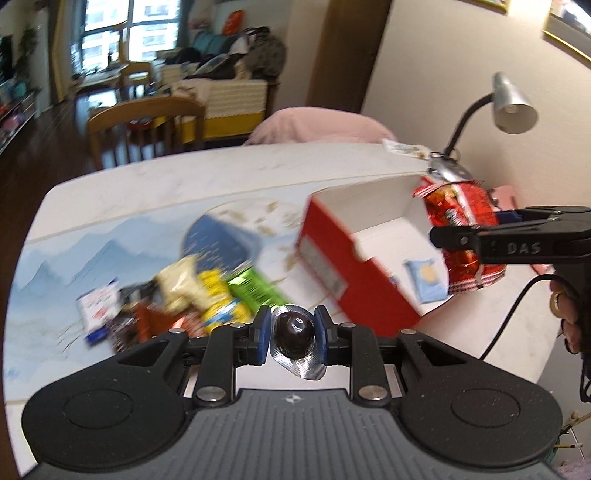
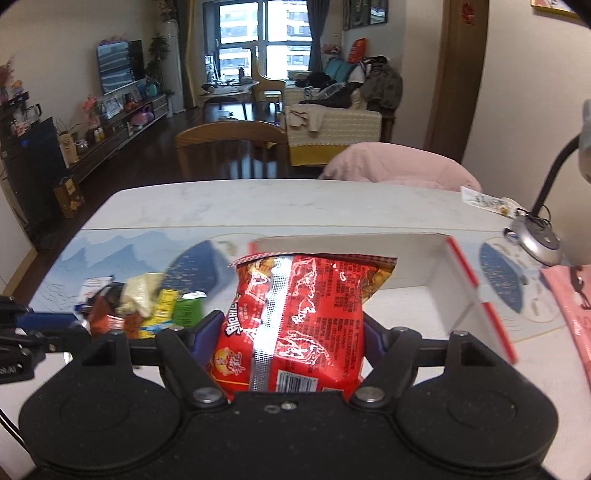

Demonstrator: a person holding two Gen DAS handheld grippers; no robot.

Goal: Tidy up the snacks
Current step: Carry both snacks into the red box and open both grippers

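Now, left wrist: my left gripper (image 1: pixel 291 332) is nearly closed, pinching a dark round sweet in foil (image 1: pixel 294 332) above the snack pile (image 1: pixel 177 295); red box (image 1: pixel 332 266) at 1 o'clock | right wrist: my right gripper (image 2: pixel 291 336) is half open, clamping a red snack bag (image 2: pixel 295 317) before the box (image 2: pixel 443 280).

Window (image 2: pixel 264 35), wooden chair (image 2: pixel 231 147), dark floor (image 2: pixel 155 147).

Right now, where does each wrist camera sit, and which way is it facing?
Left wrist: on the left hand-held gripper, angled down at the table; its pads pinch a foil-wrapped chocolate; the person's right hand shows.
Right wrist: on the right hand-held gripper, clamped on a red snack bag.
Shared: red box, snack pile, lamp.
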